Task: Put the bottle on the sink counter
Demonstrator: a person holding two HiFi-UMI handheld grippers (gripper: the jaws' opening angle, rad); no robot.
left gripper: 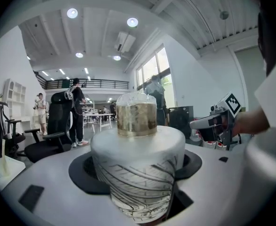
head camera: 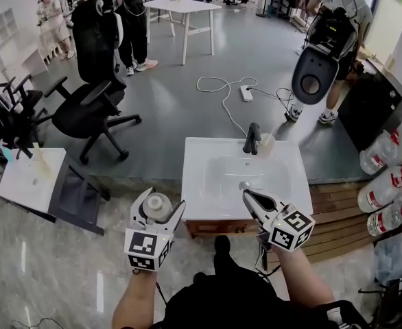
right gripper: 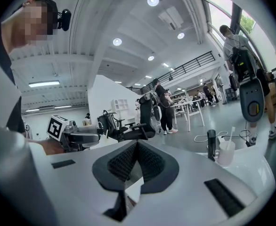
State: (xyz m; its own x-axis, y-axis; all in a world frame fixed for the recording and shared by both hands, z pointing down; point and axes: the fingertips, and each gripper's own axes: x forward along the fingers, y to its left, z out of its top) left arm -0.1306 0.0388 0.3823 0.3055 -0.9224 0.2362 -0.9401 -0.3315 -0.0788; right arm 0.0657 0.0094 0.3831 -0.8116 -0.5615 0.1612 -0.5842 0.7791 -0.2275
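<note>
Clearly the bottle [left gripper: 138, 166] is not yet on the sink counter [head camera: 195, 177]. It sits upright in the left tool [head camera: 160, 208], pinched around its pale body, its clear cap poking out above the jaws. In the head view it hangs over the floor, just off the counter's near-left corner. The right tool [head camera: 247, 196] is pressed together on nothing and hovers at the counter's near edge, beside the basin.

To do this step well, I would carry the bottle right and a little farther, then aim for the flat strip along the left rim. The sloping basin looks a poor spot, and the far edge is taken by the faucet [head camera: 253, 137] and a cup [head camera: 267, 141]. Keep the bottle level on the way. Lower it until its base rests fully on the counter before spreading the jaws. That strip looks narrow, so a base overhanging the edge could tip off.
</note>
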